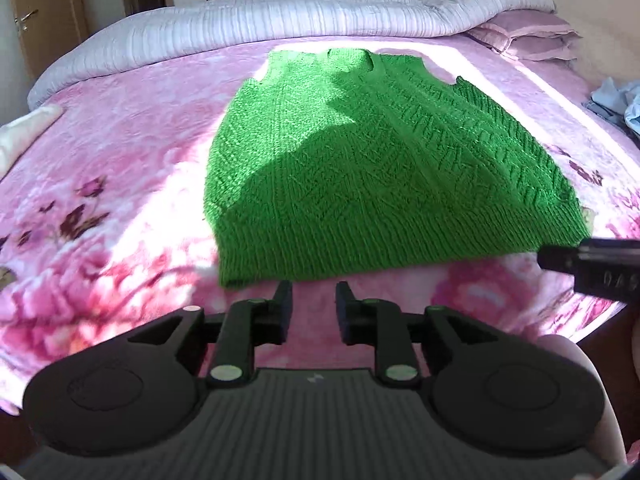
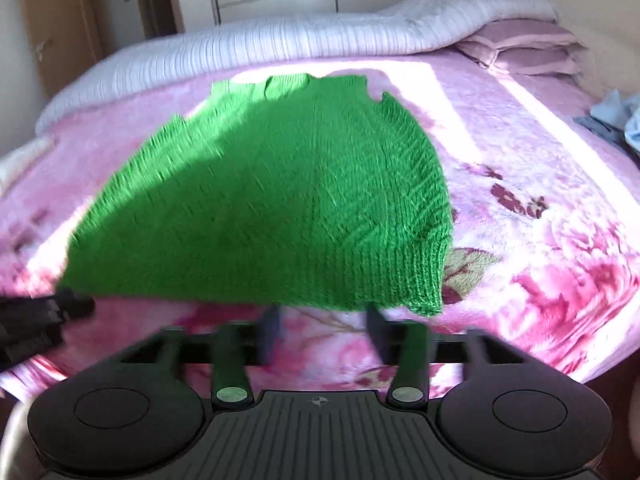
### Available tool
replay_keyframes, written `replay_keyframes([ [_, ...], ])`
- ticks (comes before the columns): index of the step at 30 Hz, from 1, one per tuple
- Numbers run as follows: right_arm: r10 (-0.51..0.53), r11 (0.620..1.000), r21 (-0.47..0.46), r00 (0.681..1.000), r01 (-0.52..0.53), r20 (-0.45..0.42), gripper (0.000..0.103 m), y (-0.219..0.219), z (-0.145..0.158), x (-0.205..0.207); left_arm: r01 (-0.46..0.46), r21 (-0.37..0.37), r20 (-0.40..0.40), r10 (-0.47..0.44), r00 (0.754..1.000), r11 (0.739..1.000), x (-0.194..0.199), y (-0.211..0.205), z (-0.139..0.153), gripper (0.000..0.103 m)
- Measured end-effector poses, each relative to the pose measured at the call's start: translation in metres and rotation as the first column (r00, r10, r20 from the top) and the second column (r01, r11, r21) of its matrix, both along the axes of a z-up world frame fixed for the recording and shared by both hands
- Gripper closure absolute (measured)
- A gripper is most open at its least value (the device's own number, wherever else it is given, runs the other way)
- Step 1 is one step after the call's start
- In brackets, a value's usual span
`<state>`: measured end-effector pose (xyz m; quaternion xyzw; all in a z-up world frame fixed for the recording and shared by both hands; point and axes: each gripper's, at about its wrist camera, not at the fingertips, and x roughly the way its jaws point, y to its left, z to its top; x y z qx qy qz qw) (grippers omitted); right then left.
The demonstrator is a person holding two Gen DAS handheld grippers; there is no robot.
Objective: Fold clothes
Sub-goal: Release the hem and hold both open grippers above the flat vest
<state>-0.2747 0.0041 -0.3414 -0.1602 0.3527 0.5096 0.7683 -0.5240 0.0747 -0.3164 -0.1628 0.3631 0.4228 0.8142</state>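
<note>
A green knitted sleeveless sweater (image 1: 360,168) lies spread flat on the pink flowered blanket (image 1: 100,200), neck toward the far side and ribbed hem toward me. My left gripper (image 1: 314,290) hovers just short of the hem near its left corner, open, with nothing between its fingers. In the right wrist view the same sweater (image 2: 272,208) fills the middle. My right gripper (image 2: 324,312) stands open wide just before the hem near its right corner, holding nothing. Each gripper shows at the edge of the other's view: the right one (image 1: 592,264), the left one (image 2: 44,316).
A rolled white quilt (image 1: 260,24) runs along the far side of the bed. Pink pillows (image 1: 528,36) lie at the far right, and light blue clothes (image 1: 616,104) are heaped at the right edge. A white cloth (image 1: 24,128) lies at the left. Wardrobe doors and a wooden door stand behind.
</note>
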Motion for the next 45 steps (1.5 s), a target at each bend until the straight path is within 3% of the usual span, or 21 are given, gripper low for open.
replay_keyframes([
  [5,0.002,1.0,0.012,1.0,-0.002,0.011,0.04,0.0,0.019,-0.015,-0.02,0.033,0.003,0.02,1.0,0.999,-0.008,-0.015,0.012,0.075],
  [25,-0.004,1.0,0.01,1.0,0.004,0.021,0.039,-0.042,0.029,-0.043,0.009,0.072,0.012,-0.01,1.0,0.997,-0.022,-0.053,0.029,0.071],
  [45,0.032,0.998,0.058,0.994,-0.038,0.102,0.038,-0.058,0.047,-0.067,-0.008,0.087,0.052,0.003,0.999,0.996,-0.036,-0.069,0.038,0.068],
])
